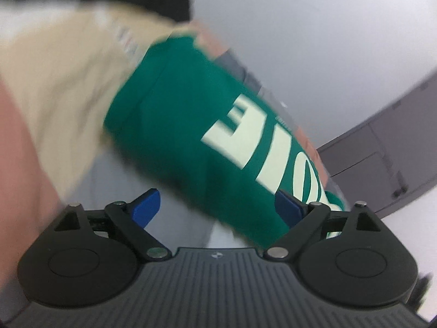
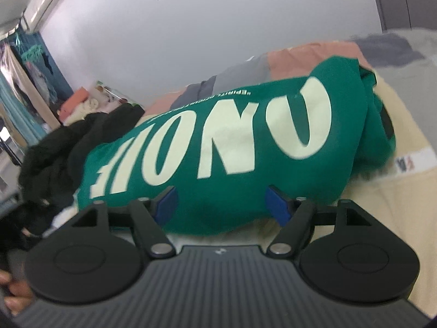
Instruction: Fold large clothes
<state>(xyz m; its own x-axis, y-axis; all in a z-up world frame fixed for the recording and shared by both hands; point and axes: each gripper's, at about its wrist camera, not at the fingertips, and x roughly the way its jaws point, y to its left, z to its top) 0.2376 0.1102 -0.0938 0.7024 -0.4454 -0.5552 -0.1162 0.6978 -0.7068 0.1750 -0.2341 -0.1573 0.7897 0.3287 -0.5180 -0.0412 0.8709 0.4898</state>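
Note:
A green garment with large cream letters lies folded on a bed; it shows in the left wrist view [image 1: 191,125] and the right wrist view [image 2: 232,142]. It rests on a cream garment [image 1: 62,87], also seen at the right of the right wrist view [image 2: 382,207]. My left gripper [image 1: 218,210] is open, blue pads wide apart, just in front of the green garment's near edge. My right gripper [image 2: 222,205] is open too, at the garment's near edge, holding nothing. Both views are blurred.
A heap of black clothes [image 2: 68,147] lies to the left of the green garment. The bedcover has pink and grey patches [image 2: 273,63]. A grey wardrobe [image 1: 382,147] stands at the right. A white wall is behind the bed.

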